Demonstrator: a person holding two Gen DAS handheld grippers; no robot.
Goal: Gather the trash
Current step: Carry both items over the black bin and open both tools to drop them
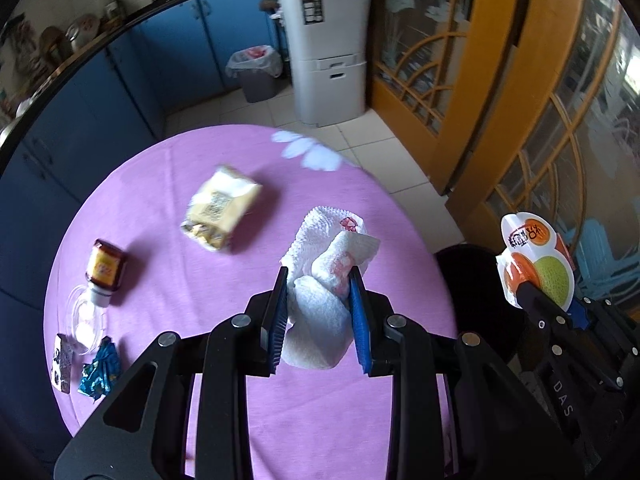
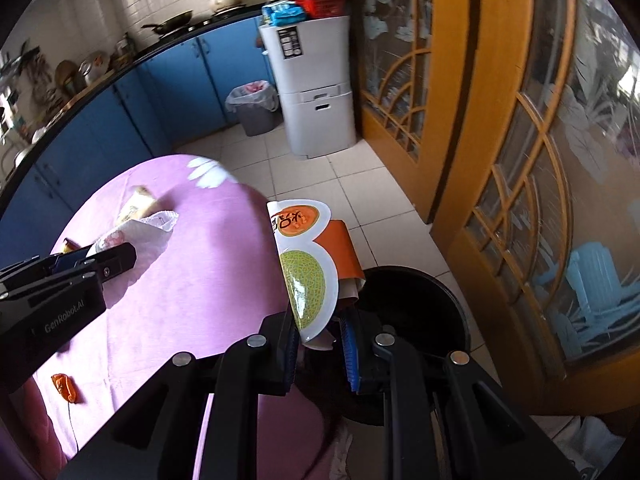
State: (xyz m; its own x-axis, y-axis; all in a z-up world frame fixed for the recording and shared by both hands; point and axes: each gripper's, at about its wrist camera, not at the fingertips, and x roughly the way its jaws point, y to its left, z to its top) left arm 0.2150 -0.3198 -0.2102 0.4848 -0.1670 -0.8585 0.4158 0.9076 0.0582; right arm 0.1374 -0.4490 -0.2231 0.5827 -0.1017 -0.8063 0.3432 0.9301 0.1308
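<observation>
My left gripper [image 1: 319, 276] is shut on a crumpled white paper towel [image 1: 328, 264] and holds it above the round table with the pink cloth [image 1: 208, 288]. My right gripper [image 2: 318, 316] is shut on a melon-print snack wrapper [image 2: 308, 264], beside the table's right edge and next to a black bin [image 2: 416, 304] on the floor. The wrapper also shows in the left wrist view [image 1: 536, 258], and the towel in the right wrist view [image 2: 148, 228]. On the table lie a yellow snack bag [image 1: 220, 208], a small brown bottle [image 1: 105, 272], a clear plastic cup [image 1: 86, 320], a blue wrapper [image 1: 100, 368] and a small dark packet [image 1: 63, 364].
A small orange scrap [image 2: 64, 386] lies near the table's front edge. A grey lined bin [image 1: 256, 72] and a white cabinet [image 1: 328, 52] stand on the tiled floor beyond the table. Blue kitchen cupboards [image 1: 120, 92] run along the left. Wooden glass doors [image 1: 500, 80] stand at the right.
</observation>
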